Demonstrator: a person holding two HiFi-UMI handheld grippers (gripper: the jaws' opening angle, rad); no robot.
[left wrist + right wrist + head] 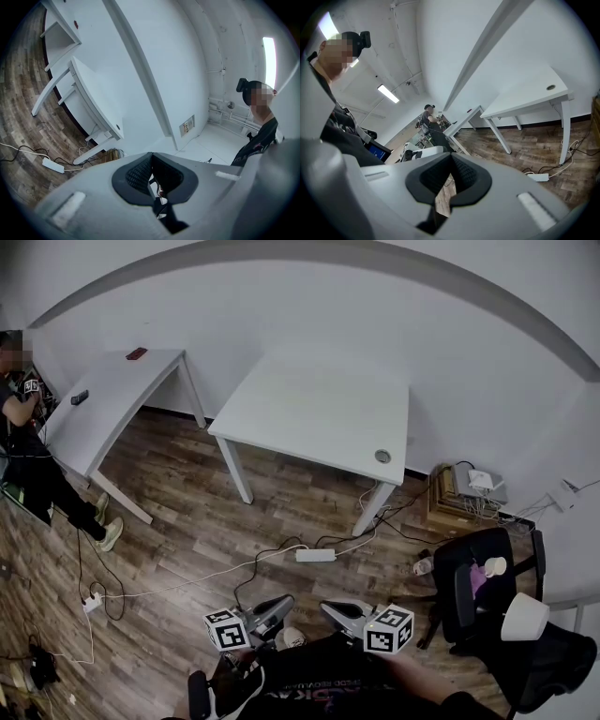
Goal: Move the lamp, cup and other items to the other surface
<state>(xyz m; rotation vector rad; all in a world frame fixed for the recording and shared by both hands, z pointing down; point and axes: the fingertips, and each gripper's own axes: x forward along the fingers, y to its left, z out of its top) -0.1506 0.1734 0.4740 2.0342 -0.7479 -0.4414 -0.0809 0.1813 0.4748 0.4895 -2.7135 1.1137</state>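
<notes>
In the head view a white lampshade [524,616], a pale cup [495,566] and a pink item [476,577] rest on a black chair [459,601] at the right. Both grippers are held low at the bottom of that view, well left of the chair. My left gripper [284,600] and my right gripper [327,607] point toward each other, jaws together, nothing between them. The left gripper [151,155] shows its pads meeting at the tips in its own view. In its own view the right gripper [451,155] does too.
A white table [319,413] stands ahead, and a second white table [112,399] at the left bears two small dark items. A person [28,456] sits beside it. A power strip [315,555] and cables lie on the wooden floor. A wooden crate [459,493] stands by the wall.
</notes>
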